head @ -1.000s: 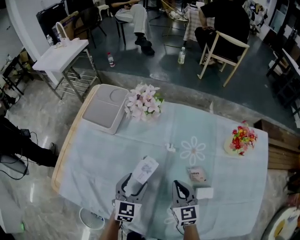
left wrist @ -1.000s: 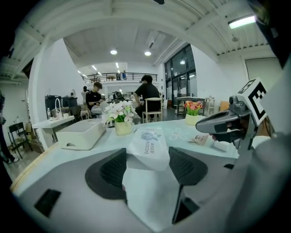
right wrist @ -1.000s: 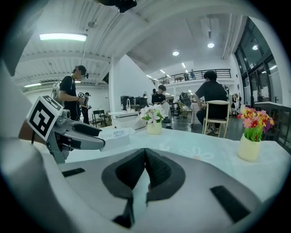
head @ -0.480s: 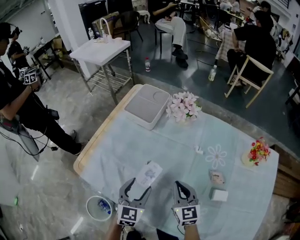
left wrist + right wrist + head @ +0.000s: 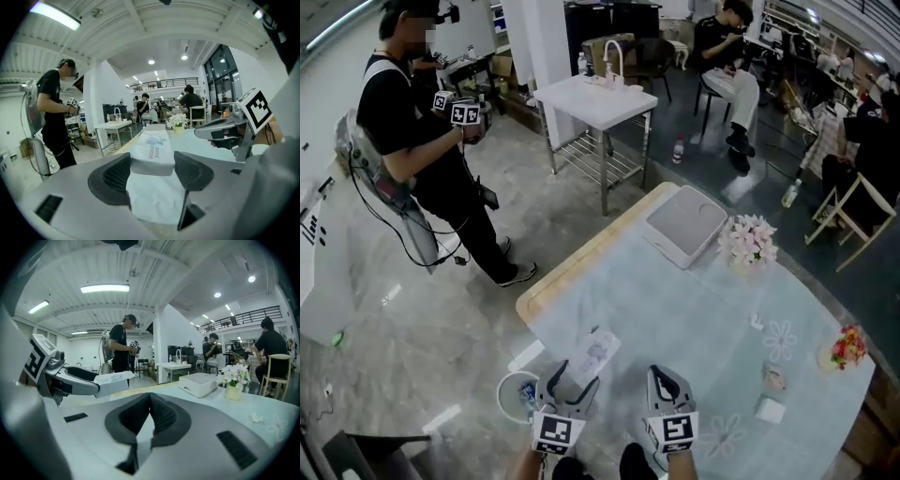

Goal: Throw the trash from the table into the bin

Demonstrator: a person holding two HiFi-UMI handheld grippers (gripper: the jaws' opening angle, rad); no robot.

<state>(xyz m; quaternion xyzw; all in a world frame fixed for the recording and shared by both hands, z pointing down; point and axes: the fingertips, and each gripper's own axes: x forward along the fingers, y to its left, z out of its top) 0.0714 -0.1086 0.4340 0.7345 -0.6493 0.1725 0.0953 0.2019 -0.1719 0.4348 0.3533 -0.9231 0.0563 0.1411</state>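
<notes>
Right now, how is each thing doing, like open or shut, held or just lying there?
left gripper: shut on the tissue packet.
tissue packet: held, sticking forward out of the jaws.
right gripper: shut, empty.
bin: on the floor by the table, open on top.
small wrapper: lying on the table.
white scrap: lying on the table beside the wrapper.
flowers: standing upright.

My left gripper [image 5: 569, 380] has its jaws wide, clamped on a white packet [image 5: 592, 354]. Beside it, my right gripper [image 5: 667, 375] has its jaws pressed together, empty. Both point forward.
</notes>
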